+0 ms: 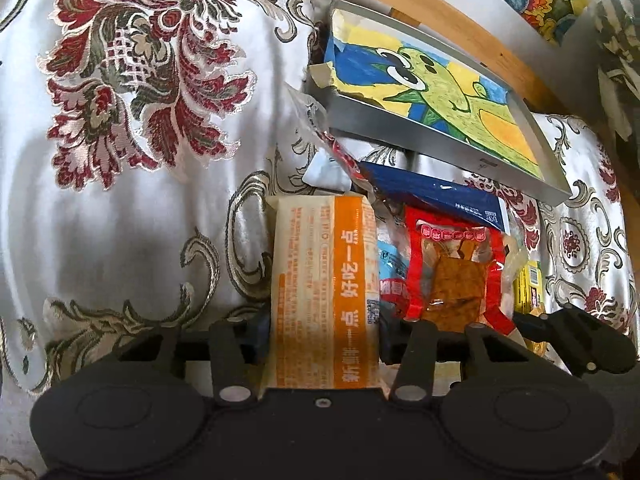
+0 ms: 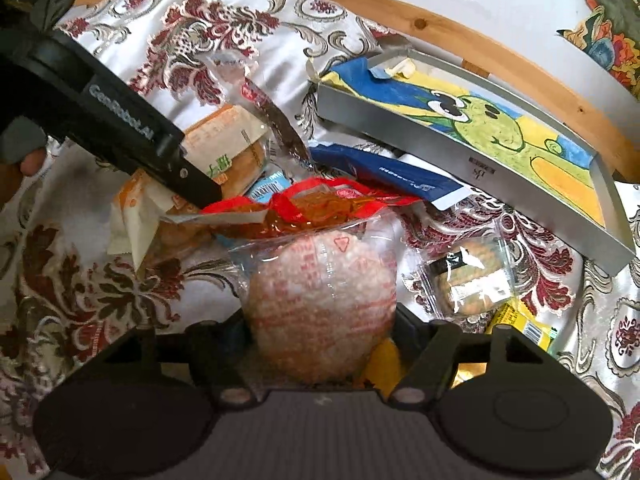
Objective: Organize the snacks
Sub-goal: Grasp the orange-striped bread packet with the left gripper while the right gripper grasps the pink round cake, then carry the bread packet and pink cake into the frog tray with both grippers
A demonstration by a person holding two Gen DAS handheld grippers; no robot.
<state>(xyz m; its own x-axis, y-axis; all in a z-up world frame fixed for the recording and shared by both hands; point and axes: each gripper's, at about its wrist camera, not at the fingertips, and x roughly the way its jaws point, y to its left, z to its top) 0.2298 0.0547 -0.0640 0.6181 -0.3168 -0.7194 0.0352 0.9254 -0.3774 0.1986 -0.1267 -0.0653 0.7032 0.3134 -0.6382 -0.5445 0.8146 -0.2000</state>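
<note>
My left gripper [image 1: 324, 332] is shut on an orange-and-cream snack packet [image 1: 320, 272] that stands upright between its fingers. To its right lies a red packet of brown dried tofu [image 1: 452, 276], with a blue packet [image 1: 440, 192] behind it. My right gripper [image 2: 324, 344] is shut on a clear packet with a round pinkish rice cake [image 2: 324, 304]. Just beyond that lies the red tofu packet [image 2: 312, 208]. A grey tray lined with a cartoon drawing [image 2: 600, 236] sits at the back right. The left gripper's black finger [image 2: 192, 184] reaches in from the upper left over the orange-and-cream packet [image 2: 132, 204].
Everything rests on a silver cloth with red flowers [image 1: 120, 160]. A wrapped bun [image 2: 232, 148], a wrapped cookie [image 2: 472, 280] and a yellow packet [image 2: 524, 324] lie loose. A wooden rail [image 2: 480, 40] runs behind the tray. A person's hand [image 2: 24, 164] shows at far left.
</note>
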